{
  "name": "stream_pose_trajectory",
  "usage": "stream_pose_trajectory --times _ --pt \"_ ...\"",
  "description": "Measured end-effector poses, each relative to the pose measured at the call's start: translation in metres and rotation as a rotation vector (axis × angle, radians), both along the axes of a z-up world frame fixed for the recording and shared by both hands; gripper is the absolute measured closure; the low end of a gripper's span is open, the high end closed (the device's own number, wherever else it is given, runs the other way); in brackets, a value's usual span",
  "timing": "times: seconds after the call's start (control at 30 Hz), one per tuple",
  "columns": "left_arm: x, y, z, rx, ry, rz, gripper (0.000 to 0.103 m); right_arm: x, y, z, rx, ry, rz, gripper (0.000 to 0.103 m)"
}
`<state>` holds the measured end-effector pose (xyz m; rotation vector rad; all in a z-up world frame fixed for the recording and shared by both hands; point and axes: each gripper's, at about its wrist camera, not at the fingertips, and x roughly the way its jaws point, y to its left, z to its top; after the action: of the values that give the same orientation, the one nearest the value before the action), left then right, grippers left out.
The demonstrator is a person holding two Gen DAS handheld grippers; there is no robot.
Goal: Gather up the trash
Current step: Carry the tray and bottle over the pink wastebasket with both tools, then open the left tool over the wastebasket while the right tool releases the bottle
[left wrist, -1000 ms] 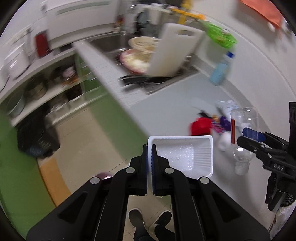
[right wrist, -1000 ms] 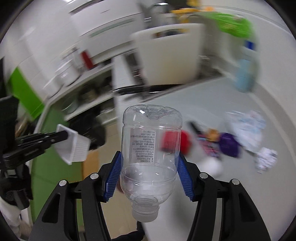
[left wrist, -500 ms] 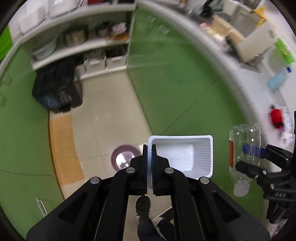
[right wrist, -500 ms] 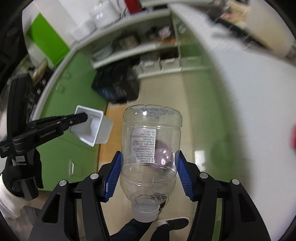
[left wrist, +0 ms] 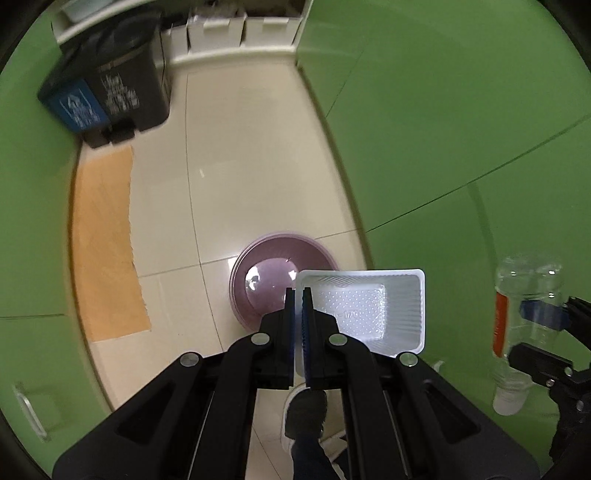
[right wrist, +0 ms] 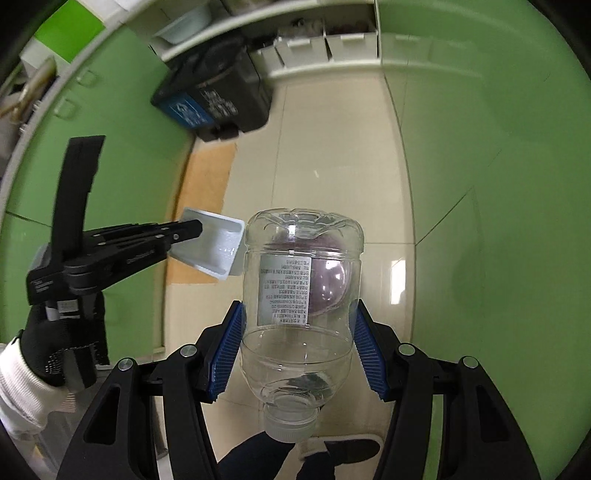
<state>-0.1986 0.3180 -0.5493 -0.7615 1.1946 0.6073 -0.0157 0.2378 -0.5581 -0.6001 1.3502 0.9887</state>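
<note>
The left claw (left wrist: pixel 299 295) is pinched shut on the rim of a white tray (left wrist: pixel 364 308), and the right claw (right wrist: pixel 297 334) clamps a clear bottle (right wrist: pixel 301 295). Both hang above a purple bin (left wrist: pixel 266 277) on the floor, so pickup looks done and dropping remains.

A floor of glossy cream tiles (left wrist: pixel 258 155) runs between green cabinet fronts (left wrist: pixel 461 122) that close it in on both sides; thin dark seams divide the green panels. Ceiling light glares off the tiles. On the floor sits a round mauve basin (left wrist: pixel 266 284), and an orange mat (left wrist: pixel 103 243) lies along the foot of the cabinets to the left of the basin. Beyond the mat, at the far end of the floor, stands a black pedal bin (left wrist: pixel 110 81) with a blue label. Behind the bin, white storage boxes (left wrist: pixel 229 29) line a low shelf, and a higher white shelf (right wrist: pixel 258 22) holds blurred kitchenware.
</note>
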Motion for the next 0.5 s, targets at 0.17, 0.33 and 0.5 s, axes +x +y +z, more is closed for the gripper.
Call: stream_pose_trajectory --times 0.17,0.33,0.5 --pt "-0.002 0.009 -0.057 -0.01 0.012 0.016 0.096 0.002 0.008 -0.048 -0.018 0.013 0.004 0.046" --pt "-0.006 0.015 -0.079 0.015 -0.011 0.03 0.003 0.0 0.017 -0.075 -0.033 0.026 0.013 0.046" --pt "-0.014 0.022 -0.084 0.007 0.005 0.059 0.003 -0.007 0.034 -0.082 -0.032 0.037 0.038 0.046"
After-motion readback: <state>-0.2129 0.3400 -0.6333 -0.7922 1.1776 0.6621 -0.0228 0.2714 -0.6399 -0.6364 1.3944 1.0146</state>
